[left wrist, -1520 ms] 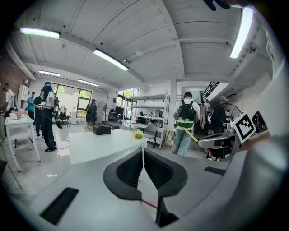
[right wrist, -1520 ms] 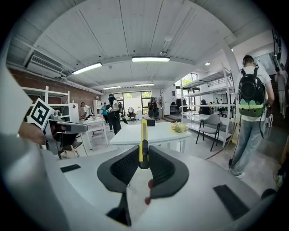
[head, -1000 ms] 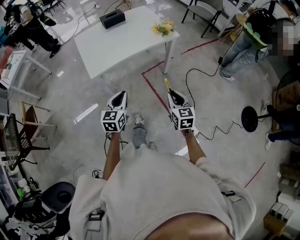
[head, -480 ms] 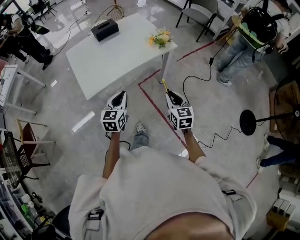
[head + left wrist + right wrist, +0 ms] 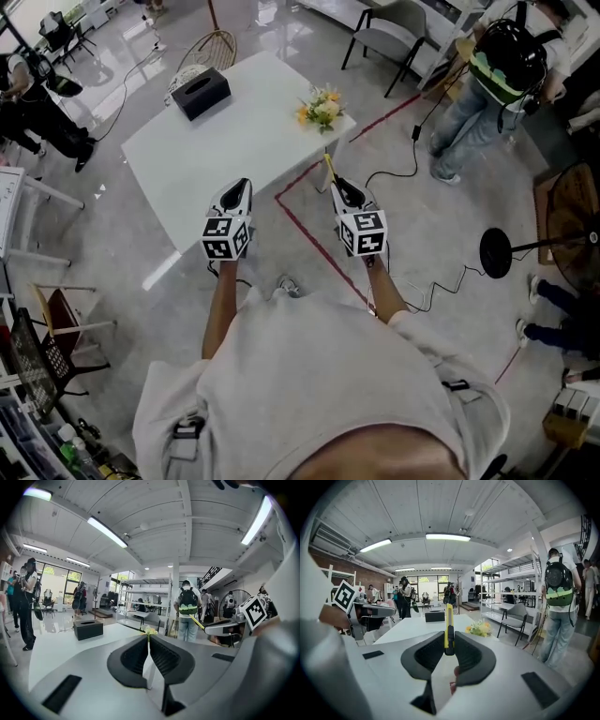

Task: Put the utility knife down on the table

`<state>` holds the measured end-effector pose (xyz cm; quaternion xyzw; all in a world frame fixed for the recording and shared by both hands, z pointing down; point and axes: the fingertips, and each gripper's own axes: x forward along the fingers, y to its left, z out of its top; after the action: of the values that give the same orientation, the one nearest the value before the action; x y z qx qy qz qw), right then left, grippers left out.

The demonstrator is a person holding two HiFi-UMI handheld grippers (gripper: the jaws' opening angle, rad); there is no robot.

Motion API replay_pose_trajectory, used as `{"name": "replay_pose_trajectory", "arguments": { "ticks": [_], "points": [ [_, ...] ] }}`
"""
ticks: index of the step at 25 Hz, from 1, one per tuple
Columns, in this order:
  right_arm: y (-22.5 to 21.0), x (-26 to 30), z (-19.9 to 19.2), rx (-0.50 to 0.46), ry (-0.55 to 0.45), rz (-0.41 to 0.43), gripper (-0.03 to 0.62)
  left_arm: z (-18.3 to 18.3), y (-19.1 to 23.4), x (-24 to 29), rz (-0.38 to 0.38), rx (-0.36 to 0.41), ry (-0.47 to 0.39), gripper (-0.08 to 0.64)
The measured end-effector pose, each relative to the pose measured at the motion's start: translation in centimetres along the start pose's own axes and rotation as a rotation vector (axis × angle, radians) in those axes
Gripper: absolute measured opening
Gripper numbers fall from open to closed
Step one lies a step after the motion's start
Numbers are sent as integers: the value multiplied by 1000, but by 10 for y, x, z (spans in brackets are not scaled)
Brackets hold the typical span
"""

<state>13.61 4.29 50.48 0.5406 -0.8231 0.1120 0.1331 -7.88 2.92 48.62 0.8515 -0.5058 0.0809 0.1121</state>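
Our right hand-held gripper point(image 5: 449, 648) is clamped on the utility knife point(image 5: 449, 620), its yellow length running out along the jaws toward twelve o'clock. Our left hand-held gripper point(image 5: 148, 656), jaws together on nothing, looks nearer the white bench point(image 5: 244, 141). From the knife, bare bench lies around eleven o'clock, so we judge a forward-left reach. Flowers point(image 5: 322, 108) stand further off on its corner, at twelve.

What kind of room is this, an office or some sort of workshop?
Probably an open workshop or lab space: bare polished floor with red tape lines and loose cables, metal racks, and a white table.
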Motion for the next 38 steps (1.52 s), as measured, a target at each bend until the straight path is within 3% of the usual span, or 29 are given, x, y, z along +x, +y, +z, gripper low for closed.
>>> {"name": "replay_pose_trajectory", "arguments": {
  "ticks": [13, 26, 38],
  "points": [
    [-15, 48, -5, 17, 57, -41, 83, 1, 29, 55, -60, -16, 21, 29],
    [-15, 94, -16, 34, 102, 3, 83, -10, 63, 77, -17, -34, 62, 29],
    [-44, 177, 15, 54, 89, 34, 83, 25, 117, 143, 30, -2, 69, 29]
  ]
}}
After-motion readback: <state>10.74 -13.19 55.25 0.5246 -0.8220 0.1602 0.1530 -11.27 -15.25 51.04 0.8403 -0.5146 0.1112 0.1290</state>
